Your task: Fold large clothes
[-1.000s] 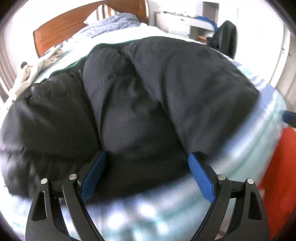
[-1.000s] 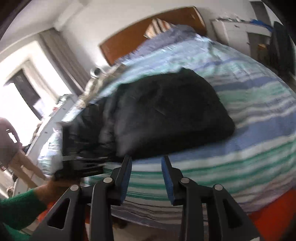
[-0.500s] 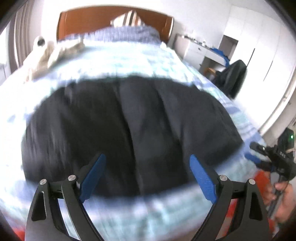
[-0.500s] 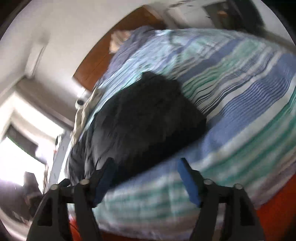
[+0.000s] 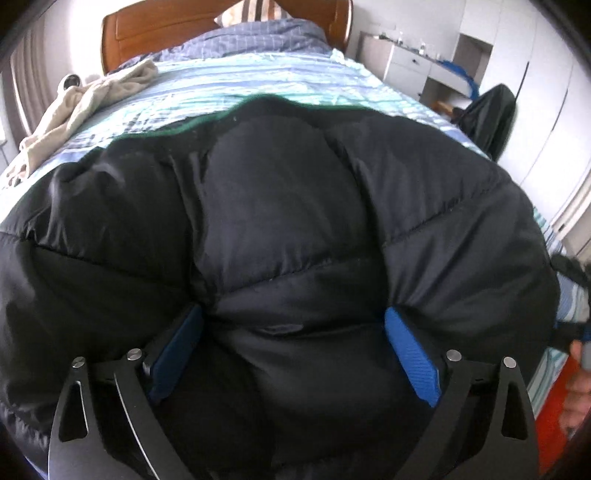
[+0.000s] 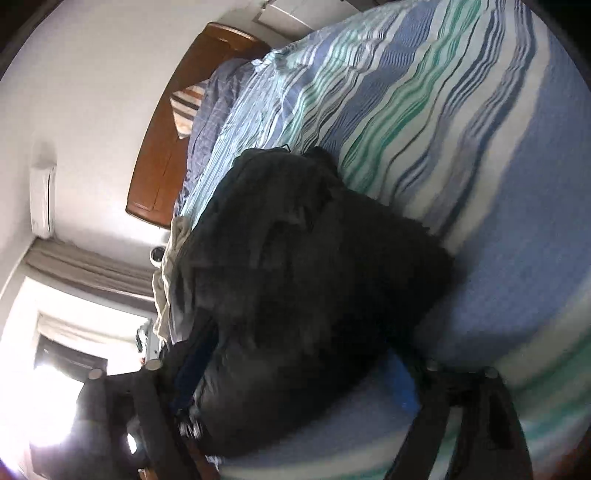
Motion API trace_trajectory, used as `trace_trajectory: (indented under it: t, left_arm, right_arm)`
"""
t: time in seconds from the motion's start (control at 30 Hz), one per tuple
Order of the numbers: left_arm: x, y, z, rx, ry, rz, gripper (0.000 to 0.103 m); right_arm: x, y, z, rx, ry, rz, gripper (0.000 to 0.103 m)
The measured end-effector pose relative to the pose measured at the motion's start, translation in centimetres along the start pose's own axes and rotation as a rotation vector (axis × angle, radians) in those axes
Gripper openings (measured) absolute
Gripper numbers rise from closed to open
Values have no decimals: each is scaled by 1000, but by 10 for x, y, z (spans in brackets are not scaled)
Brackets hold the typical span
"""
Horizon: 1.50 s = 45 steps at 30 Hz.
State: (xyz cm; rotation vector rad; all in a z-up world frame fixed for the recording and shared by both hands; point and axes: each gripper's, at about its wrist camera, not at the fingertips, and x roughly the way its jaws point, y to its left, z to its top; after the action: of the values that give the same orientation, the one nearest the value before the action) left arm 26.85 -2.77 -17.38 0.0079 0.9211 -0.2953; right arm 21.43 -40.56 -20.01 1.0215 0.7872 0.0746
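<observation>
Now, on the left view, my left tongs (image 5: 293,354) have closed in on the black jacket (image 5: 280,221) lying on the bed (image 5: 295,77); they are spreading wide, padding bulging between them. On the right view, my right tongs (image 6: 295,384), narrow a second ago, are opening around the jacket's corner, so I judge a fresh grab for the next fold.

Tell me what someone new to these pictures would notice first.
A big black puffer jacket fills the middle of both views, lying folded on the blue and green striped bed cover. The left gripper straddles its near edge with the blue pads sunk in the fabric, jaws opening; the right gripper frames the jacket's other end, also opening. A beige cloth lies crumpled near the wooden headboard.
</observation>
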Motion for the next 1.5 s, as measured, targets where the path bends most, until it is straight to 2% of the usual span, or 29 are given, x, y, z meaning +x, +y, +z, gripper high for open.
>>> trace_trajectory:
  t: [0.03, 0.1, 0.13, 0.17, 0.2, 0.3, 0.33, 0.37, 0.4, 0.43, 0.5, 0.57, 0.63, 0.7, 0.73, 0.87, 0.97, 1.03, 1.1, 1.13, 1.17, 1.2, 1.23, 1.3, 1.37, 1.43, 1.5]
  left_arm:
    - [1, 0, 0, 6, 6, -3, 97]
    - [0, 3, 0, 14, 13, -10, 97]
    - [0, 3, -1, 22, 17, -9, 97]
    - [-3, 3, 0, 27, 18, -7, 97]
    - [-3, 2, -1, 36, 21, 0, 97]
    - [-3, -1, 3, 60, 45, 15, 98]
    - [-7, 1, 6, 53, 76, -1, 95]
    - [-14, 8, 11, 37, 117, -31, 85]
    - [-30, 21, 18, 0, 139, -86, 80]
    - [-44, 34, 24, -34, 133, -129, 80]
    - [-87, 69, 44, -110, 80, -183, 85]
    - [-125, 90, 68, -131, 38, -263, 91]
    - [-162, 92, 98, -84, 24, -403, 94]
    - [-182, 79, 118, -8, 42, -503, 99]
    - [-186, 71, 127, 25, 57, -528, 99]
    - [-188, 28, 158, 197, 166, -492, 98]
    - [-171, 7, 162, 274, 268, -381, 98]
    - [-155, 3, 159, 275, 311, -302, 98]
    - [-139, 2, 156, 257, 338, -209, 91]
    - [-132, 2, 154, 235, 341, -160, 76]
    - [-129, 1, 153, 219, 334, -126, 47]
    - [-125, 4, 151, 190, 330, -107, 40]
    - [-124, 9, 152, 174, 326, -120, 35]
    - [-132, 22, 151, 149, 295, -166, 32]
    - [-138, 47, 148, 117, 274, -186, 32]
    - [-140, 87, 144, 55, 256, -178, 32]
    - [-136, 120, 132, 0, 253, -174, 32]
  right_arm:
    - [4, 4, 0, -3, -5, 6, 88]
    - [0, 19, -3, -21, -61, 43, 74]
    - [-6, 28, -6, -44, -90, 38, 40]
    - [-15, 46, -12, -115, -121, 28, 33]
    - [-20, 64, -17, -194, -141, 20, 30]
    - [-30, 132, -47, -552, -187, -15, 28]
    - [-32, 155, -61, -679, -202, -20, 28]
    - [-34, 166, -68, -738, -206, -16, 28]
    - [-37, 181, -78, -815, -207, -2, 28]
    - [-38, 191, -84, -864, -208, 8, 28]
    - [-40, 212, -102, -978, -213, 28, 28]
    - [-34, 230, -117, -1063, -211, 43, 28]
    - [-28, 243, -137, -1148, -204, 54, 28]
    - [-25, 253, -154, -1209, -195, 59, 28]
    - [-21, 258, -165, -1259, -183, 64, 28]
    - [-12, 270, -206, -1459, -142, 85, 28]
    - [-7, 269, -230, -1590, -131, 96, 28]
    - [-3, 267, -237, -1626, -118, 110, 28]
    - [-1, 266, -243, -1657, -116, 117, 28]
    - [0, 265, -245, -1667, -121, 118, 28]
    - [-1, 263, -247, -1669, -126, 113, 28]
    - [0, 264, -243, -1648, -121, 105, 28]
    - [0, 266, -235, -1613, -104, 114, 28]
    - [-7, 269, -216, -1506, -25, 159, 29]
    - [-22, 266, -188, -1342, 84, 242, 41]
    - [-36, 262, -158, -1199, 98, 312, 49]
    - [-34, 262, -135, -1122, 82, 278, 49]
